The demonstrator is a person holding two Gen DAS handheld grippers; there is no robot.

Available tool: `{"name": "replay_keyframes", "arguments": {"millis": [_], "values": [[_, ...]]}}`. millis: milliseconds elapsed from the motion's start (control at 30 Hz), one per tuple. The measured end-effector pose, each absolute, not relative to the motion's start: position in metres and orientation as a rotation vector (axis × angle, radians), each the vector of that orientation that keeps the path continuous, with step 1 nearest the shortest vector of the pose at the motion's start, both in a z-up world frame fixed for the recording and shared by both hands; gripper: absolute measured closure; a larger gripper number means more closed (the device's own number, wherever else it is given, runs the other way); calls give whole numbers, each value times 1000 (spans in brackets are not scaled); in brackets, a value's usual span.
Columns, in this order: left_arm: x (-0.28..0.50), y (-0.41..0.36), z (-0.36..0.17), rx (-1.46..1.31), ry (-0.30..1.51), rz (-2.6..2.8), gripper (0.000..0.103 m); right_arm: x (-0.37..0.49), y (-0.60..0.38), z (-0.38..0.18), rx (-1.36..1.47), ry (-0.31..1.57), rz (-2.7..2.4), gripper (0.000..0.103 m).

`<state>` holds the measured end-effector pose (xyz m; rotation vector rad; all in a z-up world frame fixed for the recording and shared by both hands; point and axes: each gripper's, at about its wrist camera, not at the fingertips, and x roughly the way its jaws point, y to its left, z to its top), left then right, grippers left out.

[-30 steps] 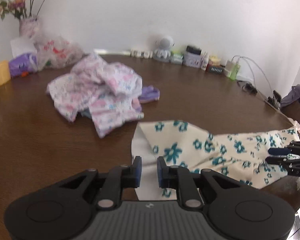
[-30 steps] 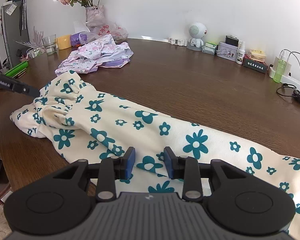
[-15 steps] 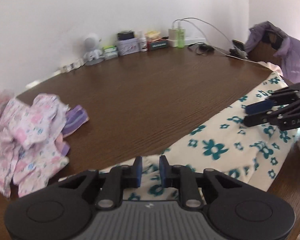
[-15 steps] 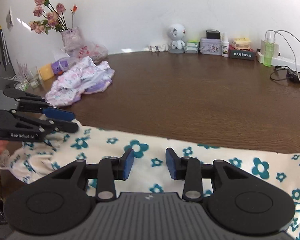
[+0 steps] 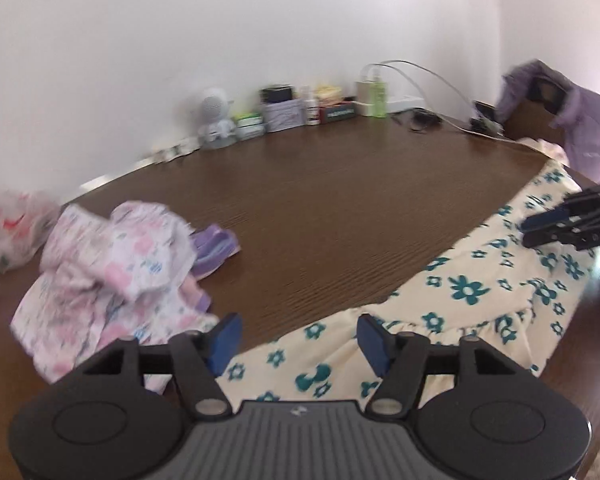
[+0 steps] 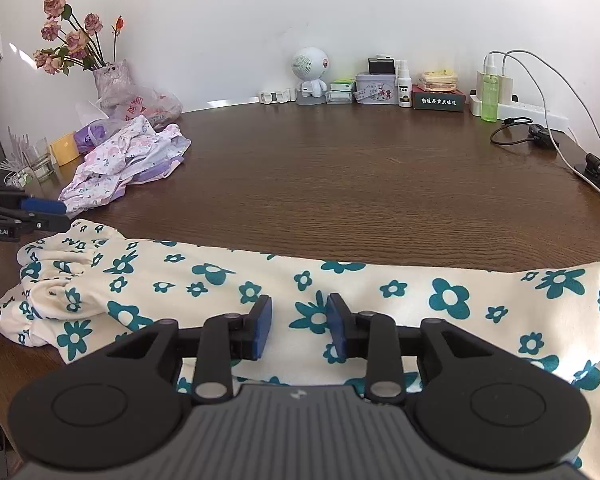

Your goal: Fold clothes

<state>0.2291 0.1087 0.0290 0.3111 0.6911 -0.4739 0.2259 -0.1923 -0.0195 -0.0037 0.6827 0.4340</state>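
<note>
Spreading now, your left tool [image 5: 298, 338] hovers over the flowered garment [image 6: 340, 292] at lower frame; your right tool [image 6: 299, 326] stands parted, pinching nothing.

A cream garment with teal flowers [image 6: 380, 280] lies stretched flat along the near edge of the surface; a crumpled pink-flowered garment [image 6: 124, 160] lies well apart.

The left wrist view was blurred, so the small boxes [image 5: 284, 114] along the wall could not be read. The floral garment [image 6: 380, 292] ran out of the right wrist picture at the right edge and under the right gripper [image 6: 299, 326]. The left gripper [image 6: 40, 214] was cut by the left edge there.
</note>
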Motion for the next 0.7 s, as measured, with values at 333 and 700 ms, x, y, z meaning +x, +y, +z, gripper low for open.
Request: {"name": "replay_keyframes", "arguments": {"millis": [333, 700], "values": [[275, 98, 9, 444, 923, -847, 45, 222, -182, -20, -40, 674, 408, 64], [238, 152, 12, 288, 910, -696, 84, 219, -178, -21, -75, 662, 402, 63]]}}
